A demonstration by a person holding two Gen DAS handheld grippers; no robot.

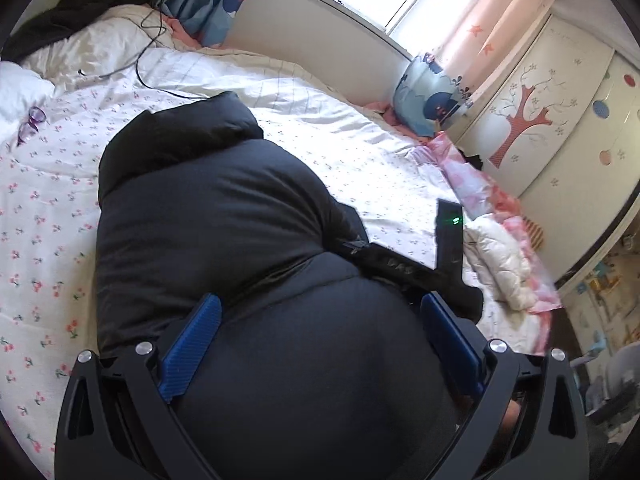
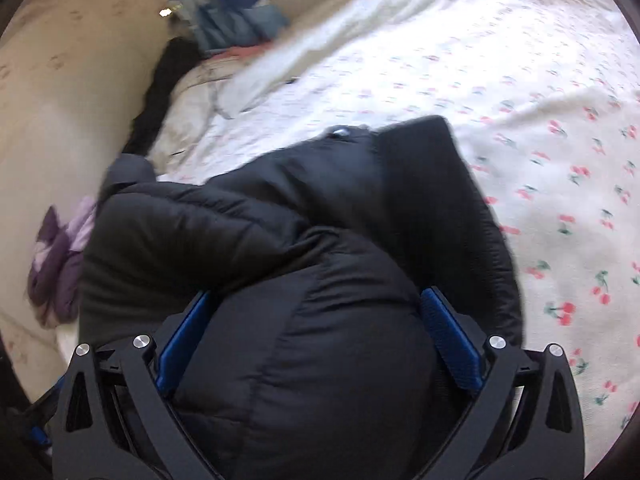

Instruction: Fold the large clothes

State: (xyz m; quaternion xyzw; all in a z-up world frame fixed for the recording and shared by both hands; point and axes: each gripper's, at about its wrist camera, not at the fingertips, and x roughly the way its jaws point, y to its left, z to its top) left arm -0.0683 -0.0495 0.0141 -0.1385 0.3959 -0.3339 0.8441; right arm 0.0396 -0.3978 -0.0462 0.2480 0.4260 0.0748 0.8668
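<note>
black puffer jacket (image 1: 208,216) bunched on cherry-print bedsheet (image 1: 44,216) | left gripper (image 1: 320,312) clamped on jacket | right gripper (image 2: 320,304) clamped on jacket

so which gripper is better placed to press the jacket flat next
Probably the left gripper: its view shows the black puffy down jacket lying lengthwise ahead, collar far, on the white floral bedsheet. The right gripper faces a bunched sleeve.

- Purple glasses (image 1: 31,121) are lying on the floral bedsheet (image 1: 48,216), far left.
- A black cable (image 1: 148,46) is trailing over the pillow (image 1: 86,50).
- A tree-painted wardrobe (image 1: 548,120) is standing at right.
</note>
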